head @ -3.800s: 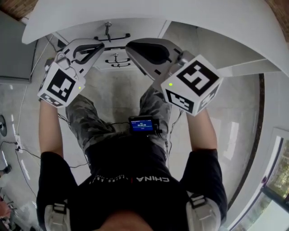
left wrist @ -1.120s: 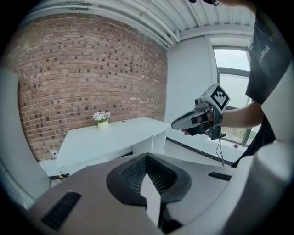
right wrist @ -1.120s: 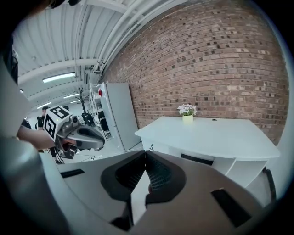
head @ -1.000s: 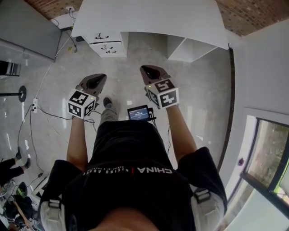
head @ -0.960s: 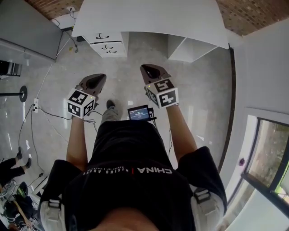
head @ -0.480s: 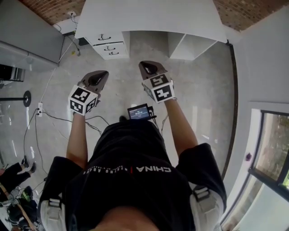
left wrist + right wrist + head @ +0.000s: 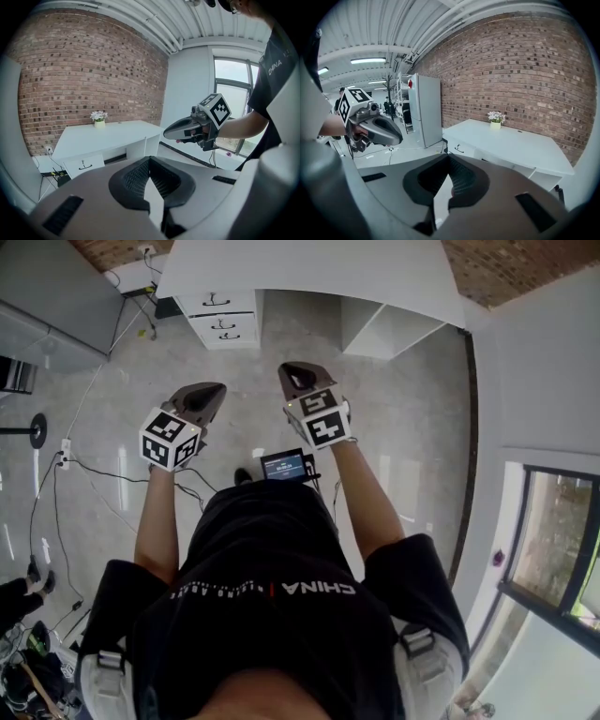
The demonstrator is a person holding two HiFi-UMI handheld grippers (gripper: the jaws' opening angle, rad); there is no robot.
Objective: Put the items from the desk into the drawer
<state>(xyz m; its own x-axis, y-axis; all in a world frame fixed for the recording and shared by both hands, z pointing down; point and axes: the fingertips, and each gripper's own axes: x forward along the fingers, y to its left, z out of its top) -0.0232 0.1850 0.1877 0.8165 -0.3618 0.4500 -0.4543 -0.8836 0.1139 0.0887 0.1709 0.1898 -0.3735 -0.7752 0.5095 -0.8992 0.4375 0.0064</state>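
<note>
Grippers hung side by side, left gripper and right gripper, each with jaws pressed together and empty. Well ahead stood the white desk, a flower pot on top (drawers closed, ahead-left); only open floor lay between.

— Any writing you can read?
— One word, "CHINA", in white on the black shirt. It shows in the head view and again in the left gripper view.
— Anything beside it?
— Smaller white print, too small to read.
— And the little screen?
— It's lit, but its figures are too small to make out.
— The cubes?
— The left cube and right cube carry black-and-white square markers, no letters.
</note>
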